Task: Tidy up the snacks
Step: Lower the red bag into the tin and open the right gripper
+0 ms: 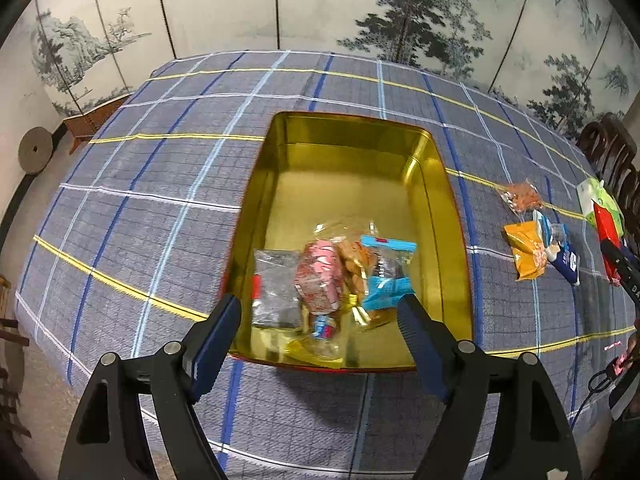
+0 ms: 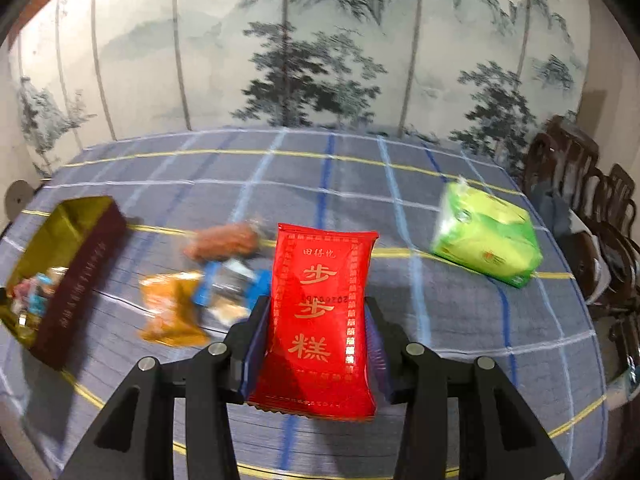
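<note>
A gold-lined tin (image 1: pixel 448 200) with a dark red outside sits on the checked tablecloth; it also shows at the left of the right wrist view (image 2: pixel 80 268). Several snack packets lie at its near end, among them a pink one (image 1: pixel 320 276), a blue one (image 1: pixel 386 276) and a clear one (image 1: pixel 276 288). My left gripper (image 1: pixel 320 320) is open and empty above the tin's near end. My right gripper (image 2: pixel 316 320) is shut on a red snack packet (image 2: pixel 320 320) with gold characters, held upright above the cloth. The red packet also shows in the left wrist view (image 1: pixel 608 224).
Loose on the cloth right of the tin lie an orange packet (image 1: pixel 526 254), a blue-white packet (image 1: pixel 560 248) and a clear packet of reddish snacks (image 1: pixel 520 196). A green tissue pack (image 2: pixel 488 236) lies further right. Dark wooden chairs (image 2: pixel 580 184) stand along the right edge.
</note>
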`<state>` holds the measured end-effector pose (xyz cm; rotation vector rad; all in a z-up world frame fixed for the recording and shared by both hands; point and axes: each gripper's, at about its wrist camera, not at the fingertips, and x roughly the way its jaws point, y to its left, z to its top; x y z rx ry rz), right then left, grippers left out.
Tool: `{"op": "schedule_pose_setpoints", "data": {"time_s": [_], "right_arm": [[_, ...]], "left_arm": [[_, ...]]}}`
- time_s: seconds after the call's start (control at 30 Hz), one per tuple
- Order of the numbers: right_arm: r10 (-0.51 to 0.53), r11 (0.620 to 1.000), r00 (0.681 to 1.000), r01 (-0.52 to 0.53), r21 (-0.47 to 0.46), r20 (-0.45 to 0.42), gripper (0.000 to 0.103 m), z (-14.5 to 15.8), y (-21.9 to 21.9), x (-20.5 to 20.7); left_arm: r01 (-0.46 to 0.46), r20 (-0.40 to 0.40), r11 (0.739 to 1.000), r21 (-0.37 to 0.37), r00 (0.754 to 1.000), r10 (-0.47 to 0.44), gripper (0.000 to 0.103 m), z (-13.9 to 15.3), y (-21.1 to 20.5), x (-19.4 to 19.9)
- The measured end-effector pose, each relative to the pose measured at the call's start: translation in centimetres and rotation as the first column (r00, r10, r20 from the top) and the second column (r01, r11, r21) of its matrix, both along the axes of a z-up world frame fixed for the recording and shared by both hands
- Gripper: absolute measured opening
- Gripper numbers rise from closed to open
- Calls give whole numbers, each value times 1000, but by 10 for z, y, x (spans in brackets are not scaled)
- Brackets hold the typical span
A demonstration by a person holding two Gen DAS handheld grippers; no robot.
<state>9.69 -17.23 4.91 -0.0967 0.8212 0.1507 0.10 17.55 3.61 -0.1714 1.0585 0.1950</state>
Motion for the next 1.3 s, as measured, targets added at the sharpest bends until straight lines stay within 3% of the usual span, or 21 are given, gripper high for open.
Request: {"op": "schedule_pose_setpoints", "data": {"time_s": [0.37, 0.8, 1.03, 1.3], "right_arm": [[222, 969, 975, -220, 117, -9, 45, 17, 102, -7], [449, 882, 892, -434, 182, -49, 45, 4, 227, -26], [495, 859, 865, -472, 200, -84, 45, -8, 257, -29], [488, 866, 865, -463, 188, -120, 45, -24, 271, -25]], "left_arm": [[-100, 10, 995, 31, 995, 99, 78, 5, 39, -19], [-222, -11, 975, 26, 975, 223, 78, 0, 83, -44], [-266, -24, 964, 28, 963, 267, 78, -2, 101, -56], [-301, -36, 953, 31, 953, 302, 78, -4, 115, -66]]}}
